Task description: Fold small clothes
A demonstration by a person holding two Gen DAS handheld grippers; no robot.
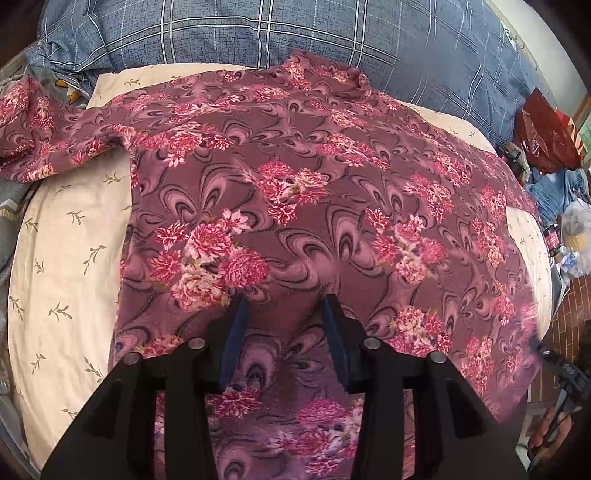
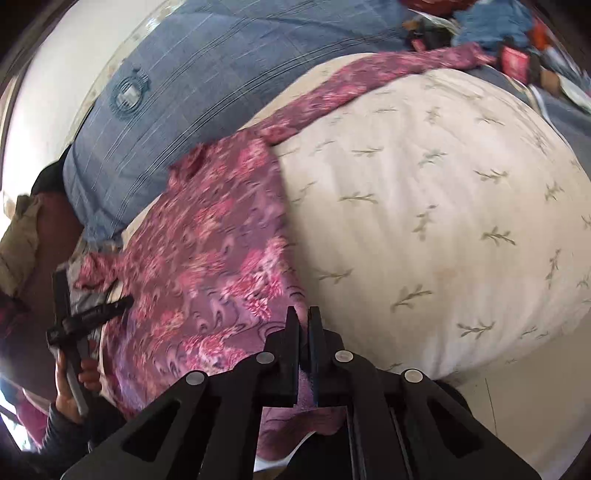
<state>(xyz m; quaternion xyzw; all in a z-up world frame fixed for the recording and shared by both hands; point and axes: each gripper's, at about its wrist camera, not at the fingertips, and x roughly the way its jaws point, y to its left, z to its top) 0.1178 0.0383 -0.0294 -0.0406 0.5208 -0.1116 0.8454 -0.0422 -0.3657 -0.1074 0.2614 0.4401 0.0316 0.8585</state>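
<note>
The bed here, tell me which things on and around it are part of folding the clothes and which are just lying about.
Part of the job:
- floral shirt, spread on the cream sheet
- left gripper, open above the shirt
- right gripper, shut on the shirt's edge

Just lying about:
- blue plaid quilt
- red plastic bag
- blue cloth

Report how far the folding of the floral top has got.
Done: the floral top lies spread on the cream sheet, one sleeve still stretched out. In hand: the right tongs are shut on its near edge, while the left tongs stand open above the cloth. Left: apparently every fold, since none shows yet.
</note>
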